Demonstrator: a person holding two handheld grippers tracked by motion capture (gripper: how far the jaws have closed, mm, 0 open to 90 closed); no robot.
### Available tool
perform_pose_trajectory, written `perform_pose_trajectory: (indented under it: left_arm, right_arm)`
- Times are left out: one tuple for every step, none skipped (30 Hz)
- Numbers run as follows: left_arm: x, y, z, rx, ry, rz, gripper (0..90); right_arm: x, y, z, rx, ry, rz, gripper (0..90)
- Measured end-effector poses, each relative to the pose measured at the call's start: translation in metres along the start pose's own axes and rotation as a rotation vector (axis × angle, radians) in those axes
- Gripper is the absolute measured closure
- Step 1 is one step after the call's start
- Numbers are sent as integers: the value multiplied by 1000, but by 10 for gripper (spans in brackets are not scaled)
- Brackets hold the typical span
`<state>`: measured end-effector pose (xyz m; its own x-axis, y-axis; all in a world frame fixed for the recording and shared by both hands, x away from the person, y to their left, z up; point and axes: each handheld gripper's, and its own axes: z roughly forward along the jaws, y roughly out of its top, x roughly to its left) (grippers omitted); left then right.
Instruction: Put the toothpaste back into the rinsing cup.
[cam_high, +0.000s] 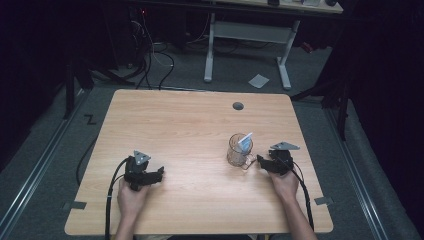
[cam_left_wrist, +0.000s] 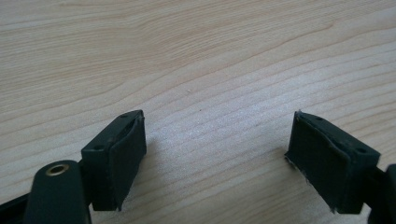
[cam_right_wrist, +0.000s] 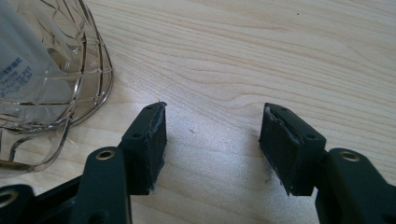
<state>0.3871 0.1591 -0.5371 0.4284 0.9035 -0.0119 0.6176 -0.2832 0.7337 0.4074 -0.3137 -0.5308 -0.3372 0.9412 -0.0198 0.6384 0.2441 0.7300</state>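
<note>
left tongs (cam_left_wrist: 215, 154) wide open, empty | right tongs (cam_right_wrist: 212, 144) parted, empty, beside glass mug (cam_high: 239, 150) | pale wooden table (cam_high: 185, 130) | dark room

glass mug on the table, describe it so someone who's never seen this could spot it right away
Start from the light wooden table and look toward its right side, just ahead of the right gripper. There the glass mug stands upright, clear with a ribbed pattern and a handle toward that gripper. A white and blue packet sticking out of its top sets it apart.

Black tongs (cam_high: 160, 174) with brass-ringed screws, grey plates, apparently black cables.
</note>
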Motion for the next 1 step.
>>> perform_pose_trajectory:
  left_arm:
    - [0, 0, 0, 0, 0, 0, 196]
  right_arm:
    - [0, 0, 0, 0, 0, 2, 410]
